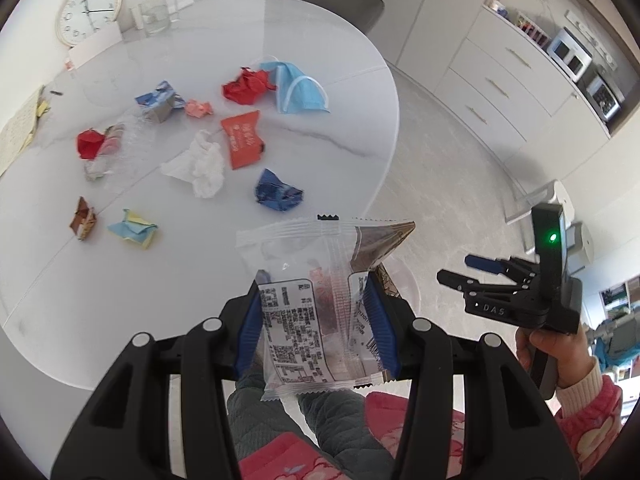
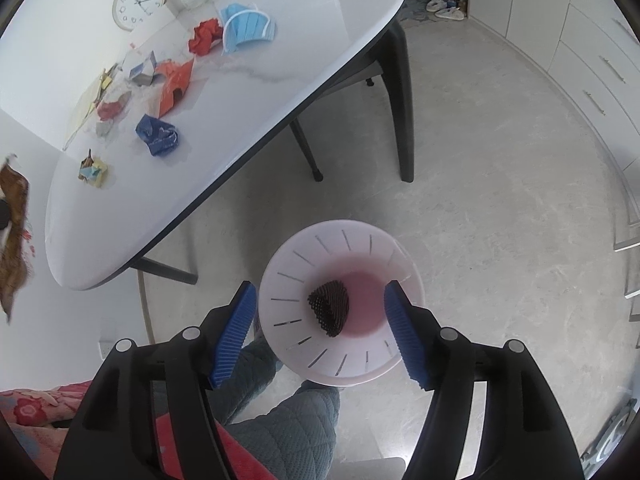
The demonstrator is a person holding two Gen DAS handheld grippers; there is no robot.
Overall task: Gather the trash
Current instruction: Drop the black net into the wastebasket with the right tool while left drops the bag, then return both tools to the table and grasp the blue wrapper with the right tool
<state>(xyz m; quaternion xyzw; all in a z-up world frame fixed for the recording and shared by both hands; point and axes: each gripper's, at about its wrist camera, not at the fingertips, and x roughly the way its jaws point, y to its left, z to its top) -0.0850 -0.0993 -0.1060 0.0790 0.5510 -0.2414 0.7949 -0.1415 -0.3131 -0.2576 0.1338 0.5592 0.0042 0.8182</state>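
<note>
My left gripper (image 1: 316, 308) is shut on a clear plastic wrapper (image 1: 304, 264) with a printed label and a brown part behind it, held over the near edge of the white table (image 1: 120, 280). More trash lies on the table: a blue face mask (image 1: 298, 88), red crumpled paper (image 1: 246, 86), an orange wrapper (image 1: 242, 140), a white tissue (image 1: 200, 168) and a blue crumpled wrapper (image 1: 278, 192). My right gripper (image 2: 320, 292) stands open over a white bin (image 2: 296, 272) on the floor. A dark crumpled piece (image 2: 330, 306) lies at the bin's bottom, and nothing sits between the pads.
A round clock (image 1: 89, 12) and a glass (image 1: 156, 16) stand at the table's far end. A dark chair (image 2: 396, 100) is tucked under the table. White cabinets (image 1: 500, 80) line the right wall. The person's legs and pink sleeve show below both grippers.
</note>
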